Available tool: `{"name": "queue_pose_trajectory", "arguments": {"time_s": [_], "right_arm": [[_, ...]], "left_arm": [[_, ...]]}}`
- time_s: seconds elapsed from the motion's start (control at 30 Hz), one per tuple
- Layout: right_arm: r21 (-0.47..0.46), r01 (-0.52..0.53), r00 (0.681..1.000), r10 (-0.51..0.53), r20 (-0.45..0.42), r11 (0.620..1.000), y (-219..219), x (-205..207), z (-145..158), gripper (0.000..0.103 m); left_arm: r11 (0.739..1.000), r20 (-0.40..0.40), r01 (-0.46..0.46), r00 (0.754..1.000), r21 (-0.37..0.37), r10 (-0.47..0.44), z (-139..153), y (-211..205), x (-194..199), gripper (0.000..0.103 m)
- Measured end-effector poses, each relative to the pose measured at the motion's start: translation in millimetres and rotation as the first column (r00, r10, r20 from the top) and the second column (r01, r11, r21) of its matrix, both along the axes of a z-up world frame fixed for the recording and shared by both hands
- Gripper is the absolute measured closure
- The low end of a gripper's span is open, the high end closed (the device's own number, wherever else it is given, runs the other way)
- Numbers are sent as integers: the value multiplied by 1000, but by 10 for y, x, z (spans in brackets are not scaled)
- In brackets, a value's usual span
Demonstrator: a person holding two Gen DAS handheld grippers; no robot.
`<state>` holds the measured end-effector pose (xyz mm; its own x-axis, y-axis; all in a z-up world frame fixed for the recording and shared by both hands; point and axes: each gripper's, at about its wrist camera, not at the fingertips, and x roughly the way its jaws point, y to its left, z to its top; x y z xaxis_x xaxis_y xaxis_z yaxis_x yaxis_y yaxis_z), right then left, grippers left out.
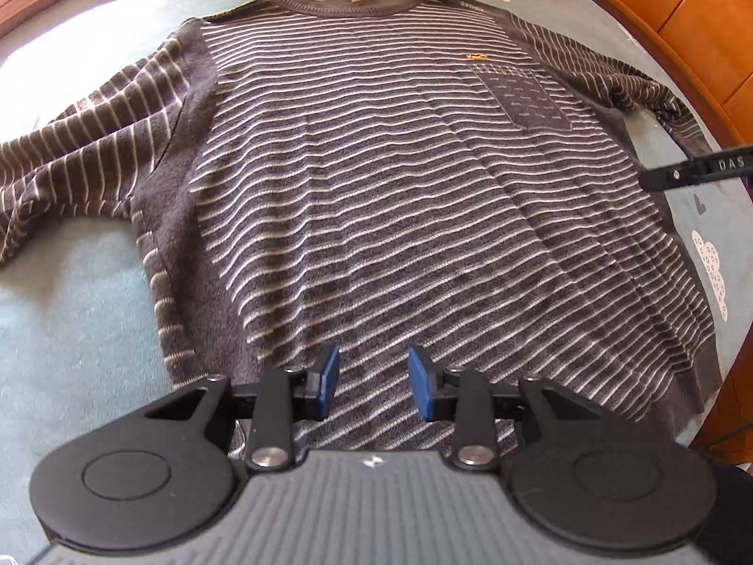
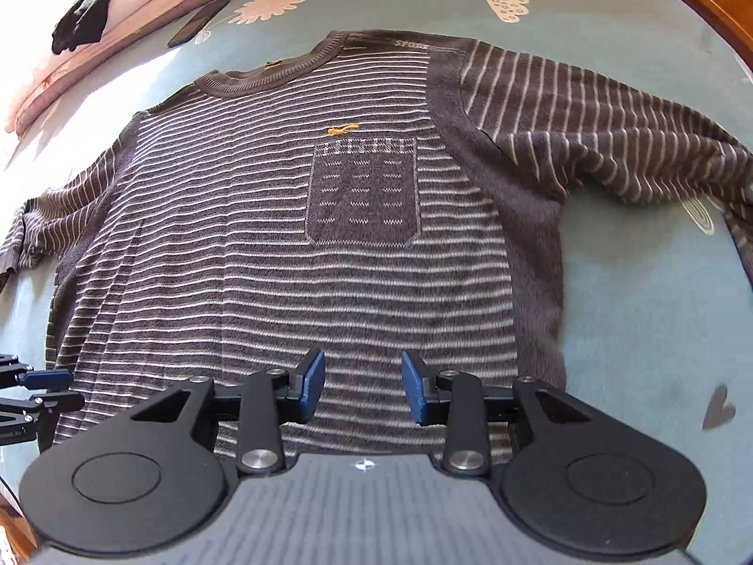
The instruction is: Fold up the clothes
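Both grippers, left gripper (image 1: pixel 374 383) and right gripper (image 2: pixel 362 386), hover released and empty above the striped sweater (image 1: pixel 376 188), which lies flat ahead of them.

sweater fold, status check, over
Left tool and right tool open, empty. Sweater flat, sleeves spread, unfolded. Phone beyond collar, clear.

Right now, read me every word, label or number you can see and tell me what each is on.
"SPORT": knitted on the sweater shoulder, by the collar.
"DAS": white letters on the right gripper's finger, cut off at the picture's edge.
White lettering on the left gripper's body: too small to read.
Nothing else is readable.
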<state>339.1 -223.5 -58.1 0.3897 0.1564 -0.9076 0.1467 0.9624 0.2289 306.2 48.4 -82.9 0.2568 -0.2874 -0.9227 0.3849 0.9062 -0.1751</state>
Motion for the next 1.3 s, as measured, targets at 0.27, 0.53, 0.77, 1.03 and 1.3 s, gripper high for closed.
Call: {"name": "queue_pose_trajectory", "arguments": {"time_s": [0.27,0.53,0.77,1.03,1.3], "right_arm": [[-2,-70,993,70,100,998,764,-299,-231,61],[-183,-271,916,312,252,945,1105,-443,-559,53],[-180,-275,890,321,324,944,1160,-541,-673,35],[-244,-314,844,387,370,918,1326,-651,-776,13],[-311,-400,745,503,438,862,1190,-939,-555,18]], "left_arm": [[999,136,-7,991,-48,13,-75,-177,-393,64],[997,310,-7,950,73,-16,-293,-388,-726,63],[985,285,99,949,142,-137,-352,-541,-664,62],[975,402,127,896,180,-191,-409,-621,-685,59],[930,631,113,705,350,-323,2,-732,-1276,59]]}}
